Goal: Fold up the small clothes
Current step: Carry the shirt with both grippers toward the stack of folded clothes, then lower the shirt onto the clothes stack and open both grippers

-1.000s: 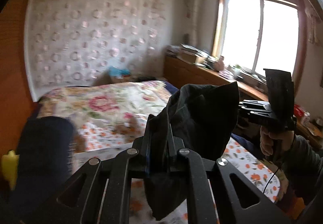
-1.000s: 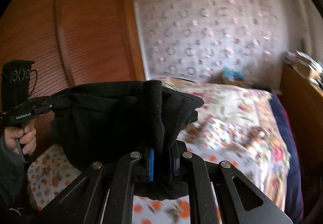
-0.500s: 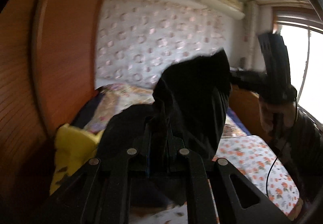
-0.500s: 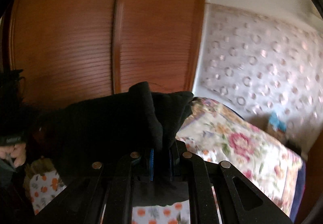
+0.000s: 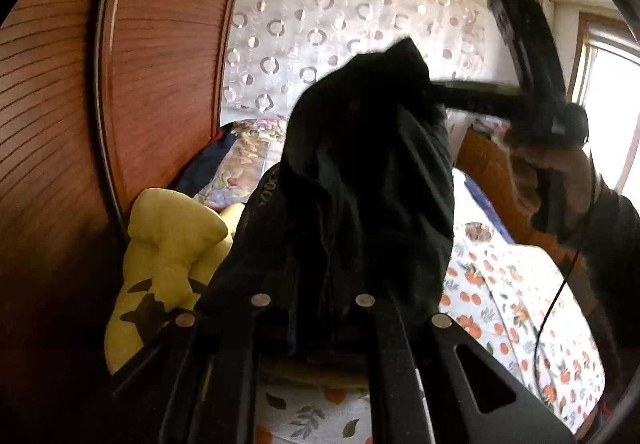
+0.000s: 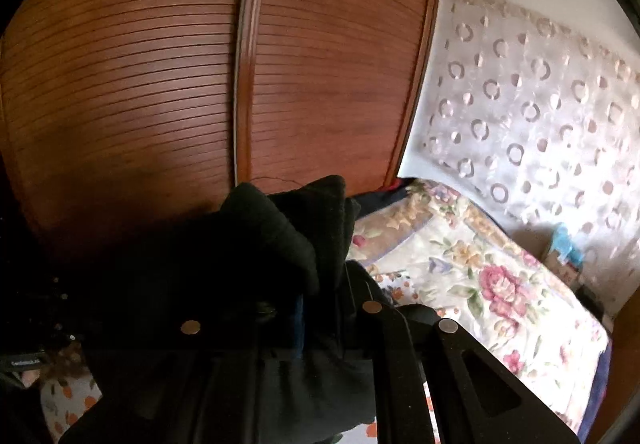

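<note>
- Far left of the left wrist view: a ribbed wooden wardrobe (image 5: 120,92) now fills this side, where a second ago that camera faced the window; both hands have swung the load toward the wardrobe end of the bed.
- Lower left: a yellow plush toy (image 5: 168,264) lies against the wardrobe, just beside the hanging cloth.
- Lower centre: the left tool (image 5: 310,308) is clamped on one edge of the black garment (image 5: 360,180), its jaws nearly closed with fabric bunched between them.
- Centre: the garment hangs in the air above the orange-print bedsheet (image 5: 520,304), still loosely bunched, as it was a second ago.
- Upper right: the right tool (image 5: 434,94) pinches the garment's opposite corner, held by the person's hand (image 5: 560,180); its own camera shows cloth wedged in its nearly closed jaws.
- Judgement: the garment has been carried across, not folded; it likely needs laying flat on the bed before any fold.
</note>
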Motion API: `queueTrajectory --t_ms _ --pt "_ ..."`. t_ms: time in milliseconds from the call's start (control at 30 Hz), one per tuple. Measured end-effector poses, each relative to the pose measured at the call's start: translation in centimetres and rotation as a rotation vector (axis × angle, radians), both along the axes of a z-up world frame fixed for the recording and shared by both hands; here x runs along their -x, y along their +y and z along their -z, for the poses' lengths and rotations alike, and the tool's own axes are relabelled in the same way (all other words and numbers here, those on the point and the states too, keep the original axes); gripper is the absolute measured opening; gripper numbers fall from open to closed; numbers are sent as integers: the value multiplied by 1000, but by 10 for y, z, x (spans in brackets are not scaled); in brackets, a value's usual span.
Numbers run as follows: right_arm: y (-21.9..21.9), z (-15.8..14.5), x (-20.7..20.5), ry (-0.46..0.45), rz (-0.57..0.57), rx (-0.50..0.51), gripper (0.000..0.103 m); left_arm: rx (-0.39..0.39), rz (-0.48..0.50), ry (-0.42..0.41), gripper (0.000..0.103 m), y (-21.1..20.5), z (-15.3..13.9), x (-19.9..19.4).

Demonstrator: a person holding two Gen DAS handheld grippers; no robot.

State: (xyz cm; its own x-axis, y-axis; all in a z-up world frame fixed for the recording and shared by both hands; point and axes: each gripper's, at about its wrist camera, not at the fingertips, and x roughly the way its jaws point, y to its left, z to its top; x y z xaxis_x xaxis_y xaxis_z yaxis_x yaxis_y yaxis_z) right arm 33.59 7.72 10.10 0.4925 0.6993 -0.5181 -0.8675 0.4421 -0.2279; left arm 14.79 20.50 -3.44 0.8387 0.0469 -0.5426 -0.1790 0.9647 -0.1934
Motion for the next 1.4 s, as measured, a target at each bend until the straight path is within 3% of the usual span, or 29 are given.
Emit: queueTrajectory --t_ms 100,133,167,200,233,300,367,733,900,1400 --pt "0 8 3 11 58 56 21 -28 -19 51 12 6 7 -8" --pt "-8 7 3 14 81 50 34 -29 -16 55 15 7 7 -6" --pt "-9 4 2 22 101 36 52 -30 -16 55 25 7 7 -5" --pt "-15 2 1 28 115 12 59 -30 -16 50 41 6 6 -3" --pt "-22 1 4 28 129 -7 67 -31 -12 38 47 6 4 0" --pt "-32 -1 11 27 160 -15 69 -51 -7 13 67 1 -2 7" --pt "-46 -1 22 30 175 -43 69 -99 -16 -7 76 -9 -10 14" --pt "-149 33 113 89 283 -181 69 -151 73 -84 82 -76 -38 42" --pt "-191 43 154 95 365 -228 76 -161 126 -94 82 -111 -42 48" --pt "-259 25 252 11 629 -398 81 -170 200 -147 82 -206 -71 61"
